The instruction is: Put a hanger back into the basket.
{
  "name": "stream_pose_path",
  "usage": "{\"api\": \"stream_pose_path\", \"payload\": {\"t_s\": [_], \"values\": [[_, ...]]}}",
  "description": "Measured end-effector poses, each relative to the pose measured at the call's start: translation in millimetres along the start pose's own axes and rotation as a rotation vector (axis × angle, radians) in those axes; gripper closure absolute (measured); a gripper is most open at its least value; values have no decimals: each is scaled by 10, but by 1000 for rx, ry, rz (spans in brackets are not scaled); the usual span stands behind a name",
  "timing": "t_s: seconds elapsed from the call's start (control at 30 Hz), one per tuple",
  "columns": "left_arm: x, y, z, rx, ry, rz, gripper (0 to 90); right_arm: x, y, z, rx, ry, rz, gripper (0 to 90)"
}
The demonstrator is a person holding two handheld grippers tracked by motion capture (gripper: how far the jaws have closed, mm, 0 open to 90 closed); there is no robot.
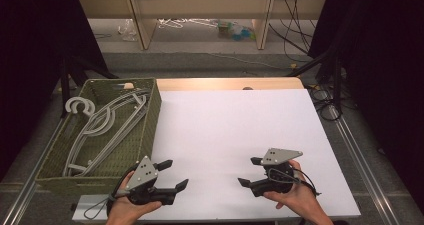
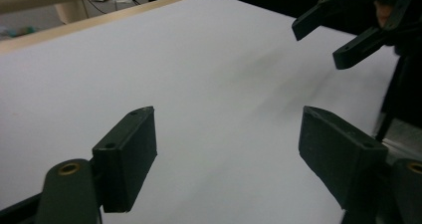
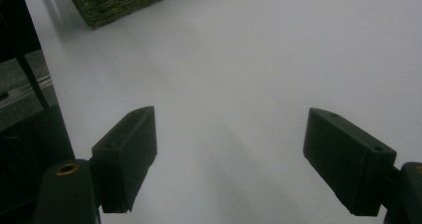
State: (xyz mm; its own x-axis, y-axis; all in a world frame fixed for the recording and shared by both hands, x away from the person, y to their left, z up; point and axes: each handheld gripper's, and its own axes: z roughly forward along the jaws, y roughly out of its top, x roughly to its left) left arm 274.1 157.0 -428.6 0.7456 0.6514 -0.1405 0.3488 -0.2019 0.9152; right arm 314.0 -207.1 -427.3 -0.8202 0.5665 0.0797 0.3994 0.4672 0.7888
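Two hand-held grippers are hovering over the near edge of a white tabletop. The left gripper, held by the person's left hand, is lying at the near left, its fingers spreading wide with nothing between them but bare white surface. The right gripper, held by the right hand, is sitting at the near right, pointing toward the left one; its fingers are likewise standing wide apart and gripping nothing. In the left gripper view the right gripper is appearing at the upper right, its two black tips spread. A woven green basket is standing on the left side of the tabletop, just beyond and beside the left gripper and well apart from the right one; a corner of the basket is showing at the top left of the right gripper view. Inside the basket, several pale grey clothes hangers are lying in a loose stack, one hook curling over the basket's far left rim. No hanger is touching either set of fingers. A cable is trailing from each gripper toward the person.
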Motion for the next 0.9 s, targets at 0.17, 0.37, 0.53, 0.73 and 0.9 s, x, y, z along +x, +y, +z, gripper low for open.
{"api": "stream_pose_path", "payload": {"t_s": [0.17, 0.37, 0.53, 0.73, 0.9], "values": [[18, 4, -38, -31, 7, -27, 210, 23, -85, -93, -35, -15, 32, 209], [21, -10, -56, -18, 17, -9, 171, 57, -132, -153, -67, -14, 60, 199], [25, -20, -49, -21, 28, -8, 161, 66, -139, -149, -79, -9, 55, 186], [27, -29, -36, -14, 20, 2, 159, 59, -133, -157, -86, -5, 56, 188], [39, -25, -46, -9, 25, 26, 159, 73, -129, -157, -86, -16, 51, 189]]}}
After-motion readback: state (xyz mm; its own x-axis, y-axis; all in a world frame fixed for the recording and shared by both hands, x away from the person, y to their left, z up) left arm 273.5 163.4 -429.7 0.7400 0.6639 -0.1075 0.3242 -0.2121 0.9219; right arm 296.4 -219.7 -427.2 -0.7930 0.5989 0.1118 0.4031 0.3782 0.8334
